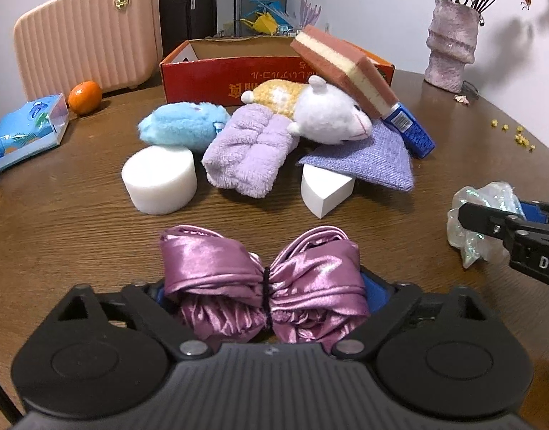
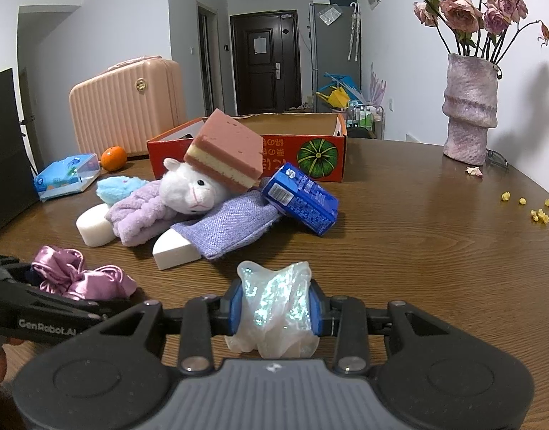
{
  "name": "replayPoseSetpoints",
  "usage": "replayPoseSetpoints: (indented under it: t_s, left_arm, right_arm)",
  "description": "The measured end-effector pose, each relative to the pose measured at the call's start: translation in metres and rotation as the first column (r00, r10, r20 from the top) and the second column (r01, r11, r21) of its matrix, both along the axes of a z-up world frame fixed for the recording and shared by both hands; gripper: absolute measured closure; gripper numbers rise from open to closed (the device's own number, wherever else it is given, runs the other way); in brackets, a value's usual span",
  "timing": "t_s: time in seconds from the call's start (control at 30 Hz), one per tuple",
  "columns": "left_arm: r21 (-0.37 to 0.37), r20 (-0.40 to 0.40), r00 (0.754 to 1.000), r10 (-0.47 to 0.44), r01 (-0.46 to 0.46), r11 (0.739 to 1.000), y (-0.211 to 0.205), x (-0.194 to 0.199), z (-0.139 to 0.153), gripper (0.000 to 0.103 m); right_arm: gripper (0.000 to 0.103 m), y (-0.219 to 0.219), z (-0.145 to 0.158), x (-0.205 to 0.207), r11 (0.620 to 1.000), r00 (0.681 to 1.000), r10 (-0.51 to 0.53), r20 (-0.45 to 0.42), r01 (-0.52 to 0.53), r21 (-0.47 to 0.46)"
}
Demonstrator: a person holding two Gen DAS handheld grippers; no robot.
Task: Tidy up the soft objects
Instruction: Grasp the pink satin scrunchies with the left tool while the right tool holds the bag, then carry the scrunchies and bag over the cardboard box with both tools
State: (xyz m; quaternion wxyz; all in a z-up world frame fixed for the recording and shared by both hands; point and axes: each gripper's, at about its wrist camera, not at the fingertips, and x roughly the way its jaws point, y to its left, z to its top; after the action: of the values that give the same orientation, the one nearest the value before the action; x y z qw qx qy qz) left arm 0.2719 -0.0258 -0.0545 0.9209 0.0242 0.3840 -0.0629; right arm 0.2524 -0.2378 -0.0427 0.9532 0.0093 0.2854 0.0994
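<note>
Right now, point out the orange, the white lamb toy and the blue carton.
orange (image 1: pixel 85 96): left wrist view, middle of peel.
white lamb toy (image 2: pixel 189 187): right wrist view, face.
blue carton (image 2: pixel 303 199): right wrist view, printed side.

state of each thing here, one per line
left gripper: jaws around the pink satin bundle, grip unclear
right gripper: shut on the iridescent plastic wad
red cardboard box: open, upright
pink sponge: tilted, on the plush sheep
blue carton: tipped over
purple cloth: draped over a white foam wedge
</note>
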Motion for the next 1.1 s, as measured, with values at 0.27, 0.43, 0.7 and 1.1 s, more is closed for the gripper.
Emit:
replayPoseSetpoints:
  t_s: [0.27,0.43,0.7,1.1]
  left_arm:
    - [-0.031,0.023,1.000,-0.001,0.002,1.000,0.004,-0.007,0.008,0.027]
    - [-0.043,0.035,0.999,-0.010,0.012,0.999,0.004,-0.013,0.014,0.034]
    - [-0.064,0.071,0.997,-0.021,0.025,0.998,0.008,-0.018,0.030,0.040]
    - [-0.082,0.168,0.986,-0.020,0.034,0.996,0.012,-0.014,0.062,0.046]
  right_arm:
    - [0.068,0.000,0.001,0.000,1.000,1.000,-0.002,-0.004,0.002,-0.006]
    - [0.068,0.001,0.004,0.001,1.000,1.000,-0.008,-0.004,0.008,-0.014]
    - [0.068,-0.002,0.022,0.003,0.999,0.999,-0.030,0.040,0.031,-0.028]
    - [0.068,-0.002,0.048,0.018,0.998,0.992,-0.052,0.116,0.057,-0.039]
